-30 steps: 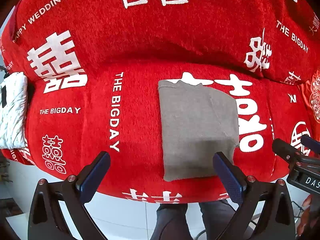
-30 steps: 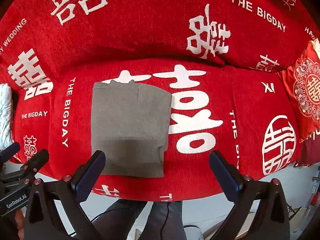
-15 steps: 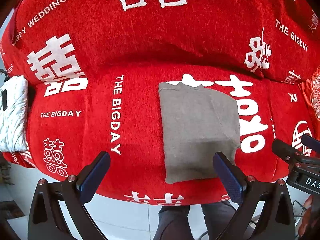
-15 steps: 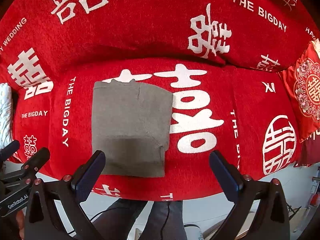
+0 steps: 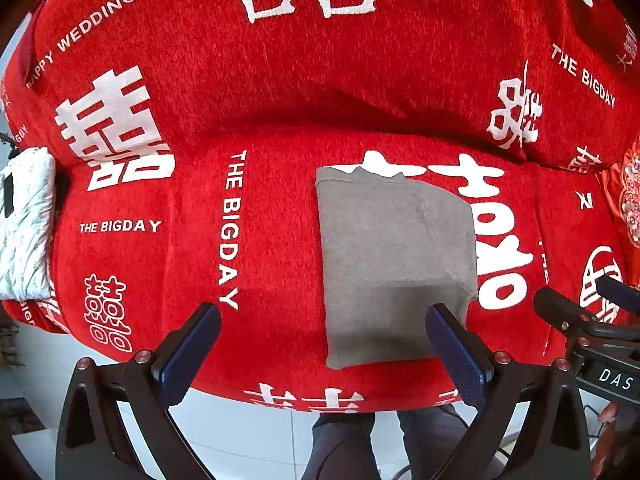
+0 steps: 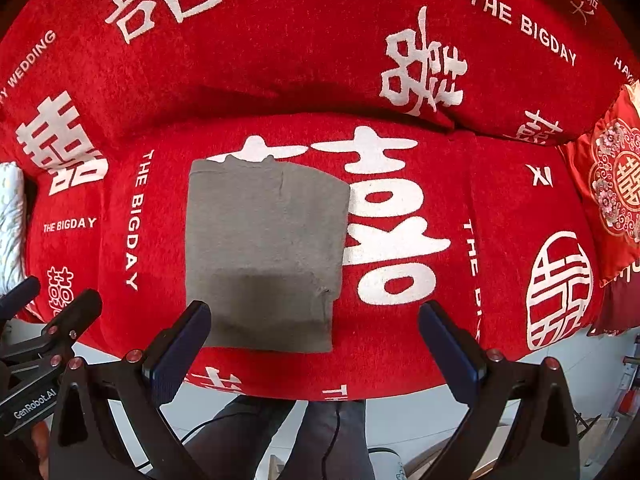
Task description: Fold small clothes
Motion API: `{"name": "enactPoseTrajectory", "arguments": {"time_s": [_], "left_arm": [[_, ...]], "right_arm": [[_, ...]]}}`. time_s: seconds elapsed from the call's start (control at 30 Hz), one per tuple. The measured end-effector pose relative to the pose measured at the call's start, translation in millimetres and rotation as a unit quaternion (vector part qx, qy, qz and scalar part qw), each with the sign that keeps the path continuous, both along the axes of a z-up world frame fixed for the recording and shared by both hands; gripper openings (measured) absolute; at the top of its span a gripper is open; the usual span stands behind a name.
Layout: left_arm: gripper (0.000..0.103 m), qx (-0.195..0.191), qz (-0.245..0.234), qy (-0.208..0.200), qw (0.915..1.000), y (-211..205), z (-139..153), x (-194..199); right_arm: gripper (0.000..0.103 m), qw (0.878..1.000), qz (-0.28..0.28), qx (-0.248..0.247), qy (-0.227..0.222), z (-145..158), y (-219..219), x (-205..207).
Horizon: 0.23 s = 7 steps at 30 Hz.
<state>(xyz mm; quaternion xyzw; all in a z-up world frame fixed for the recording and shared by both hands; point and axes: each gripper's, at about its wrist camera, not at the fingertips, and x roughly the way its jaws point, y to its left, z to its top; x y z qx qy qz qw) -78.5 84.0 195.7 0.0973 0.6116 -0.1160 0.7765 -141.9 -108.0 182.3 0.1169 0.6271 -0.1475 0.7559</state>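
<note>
Red sofa cover, white wedding lettering: grey folded garment lying flat on seat. Left gripper and right gripper: both spread wide, empty, above front edge.

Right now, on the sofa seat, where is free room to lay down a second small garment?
Left patch: between the white pillow and the folded grey garment, bare red cover. Right patch: between the garment and the embroidered red cushion. The seat's middle is taken by the garment itself.
</note>
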Motion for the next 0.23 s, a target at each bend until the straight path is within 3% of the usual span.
{"name": "enactPoseTrajectory", "arguments": {"time_s": [0.23], "left_arm": [[0.103, -0.008, -0.004, -0.004, 1.0000, 0.9, 0.7, -0.8]], "right_arm": [[0.103, 1.000, 0.001, 0.004, 0.004, -3.2, -1.8, 1.9]]}}
